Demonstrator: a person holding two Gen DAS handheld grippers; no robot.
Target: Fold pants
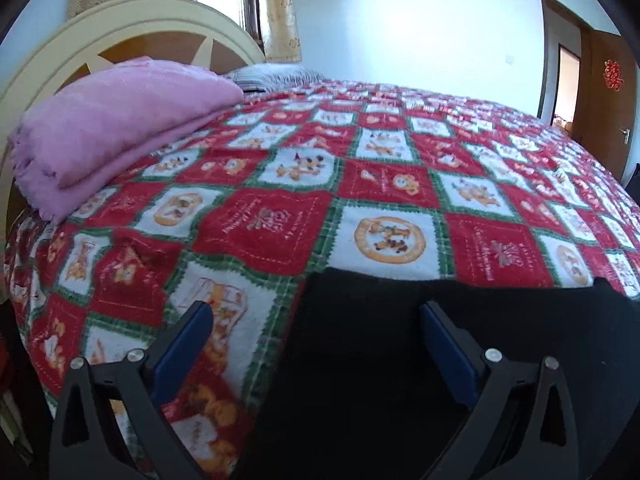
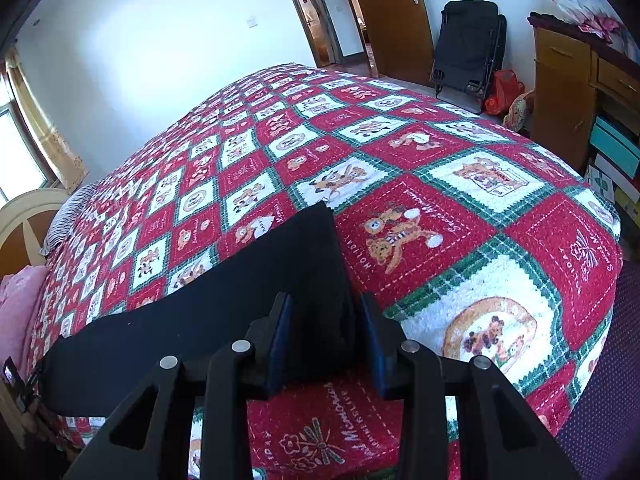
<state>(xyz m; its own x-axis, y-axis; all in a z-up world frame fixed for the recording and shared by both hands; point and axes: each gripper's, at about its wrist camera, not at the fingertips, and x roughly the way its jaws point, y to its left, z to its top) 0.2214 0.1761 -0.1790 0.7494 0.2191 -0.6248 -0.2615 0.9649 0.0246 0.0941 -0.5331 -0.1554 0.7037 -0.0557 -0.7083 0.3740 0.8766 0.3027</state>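
While the black fabric pants are laid flat along the bed's near edge, seemingly unfolded, the left tool is held spread; the right tool is partly closed around a corner.

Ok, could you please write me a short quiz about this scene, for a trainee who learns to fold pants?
1. True or false: the fingers of the left gripper stand wide apart.
2. Which colour has the folded blanket that lies by the headboard? A) pink B) yellow C) brown
3. Fill in: the pants spread on the checked bedspread, with one end between the fingers of the right gripper, are ____ in colour.

Key: 1 true; 2 A; 3 black.
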